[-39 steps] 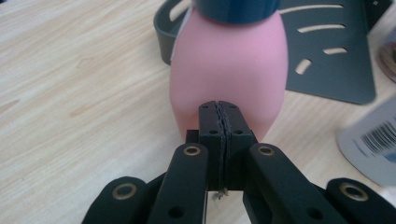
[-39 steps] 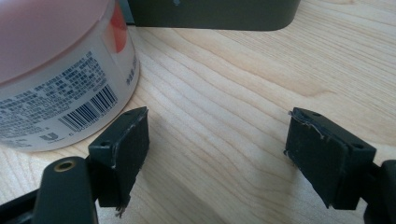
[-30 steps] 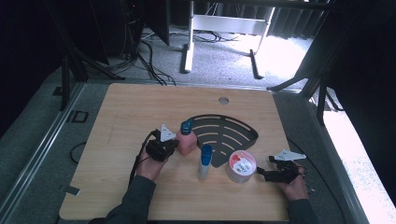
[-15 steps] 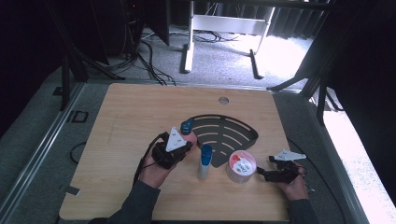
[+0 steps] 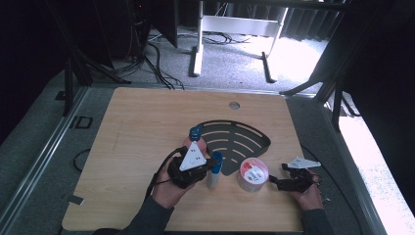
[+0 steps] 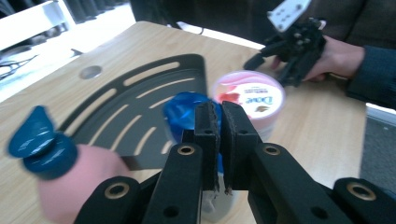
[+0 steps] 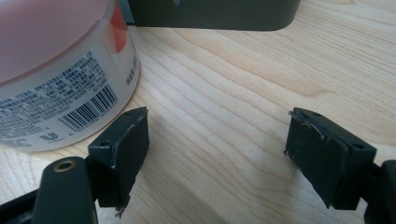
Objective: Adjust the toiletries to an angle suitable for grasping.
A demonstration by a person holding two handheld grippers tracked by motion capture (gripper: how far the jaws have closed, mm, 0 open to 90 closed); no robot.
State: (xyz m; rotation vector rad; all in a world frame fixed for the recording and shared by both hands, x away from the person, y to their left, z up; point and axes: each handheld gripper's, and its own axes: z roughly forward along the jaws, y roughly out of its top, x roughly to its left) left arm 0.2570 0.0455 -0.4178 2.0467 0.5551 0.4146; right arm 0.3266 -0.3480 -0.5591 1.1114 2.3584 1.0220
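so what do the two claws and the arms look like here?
Both are black handheld units. The left claw has thick black arms with brass-ringed pivot holes, flat worn pads and a grey three-cornered plate with small dark marks. The right claw has frayed black pads and a similar plate. A black cable trails from the left one. Dark sleeves cover both forearms.

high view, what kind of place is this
Probably a lab or studio set up for recording handling tasks, not a home. A bare wooden table stands on grey carpet amid dark curtains, loose floor cables and metal stand legs, with toiletries like a Dove cream jar laid out.
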